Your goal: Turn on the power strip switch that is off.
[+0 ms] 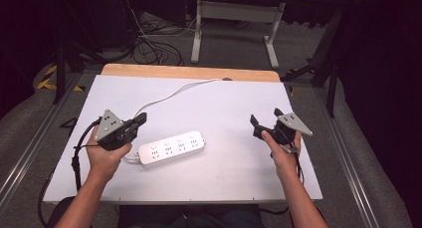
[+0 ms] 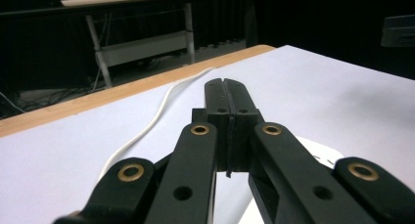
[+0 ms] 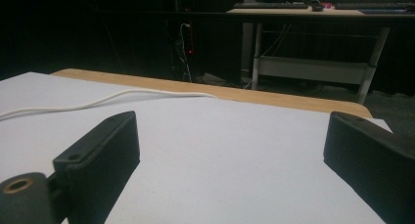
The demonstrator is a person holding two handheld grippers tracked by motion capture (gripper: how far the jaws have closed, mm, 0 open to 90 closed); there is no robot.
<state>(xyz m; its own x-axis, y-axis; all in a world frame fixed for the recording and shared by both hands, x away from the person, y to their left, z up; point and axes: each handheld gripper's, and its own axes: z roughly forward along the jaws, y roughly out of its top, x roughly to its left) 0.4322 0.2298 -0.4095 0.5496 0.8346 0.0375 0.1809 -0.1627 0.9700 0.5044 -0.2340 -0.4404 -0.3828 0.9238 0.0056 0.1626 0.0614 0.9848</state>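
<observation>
On the white counter [image 1: 209, 103], left gripper [image 1: 142, 119] clenched with nothing between its jaws, just beside the power strip [image 1: 171, 147] — long axis roughly left-right, right end tilted slightly away, cord [image 1: 169, 94] leaving its left end. Right gripper [image 1: 264, 121] released, well apart from it.

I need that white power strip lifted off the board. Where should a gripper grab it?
Grip the power strip across its narrow width, near the middle, coming from above. It lies flat and long, and its cord leaves the left end, so the long sides are free.
</observation>
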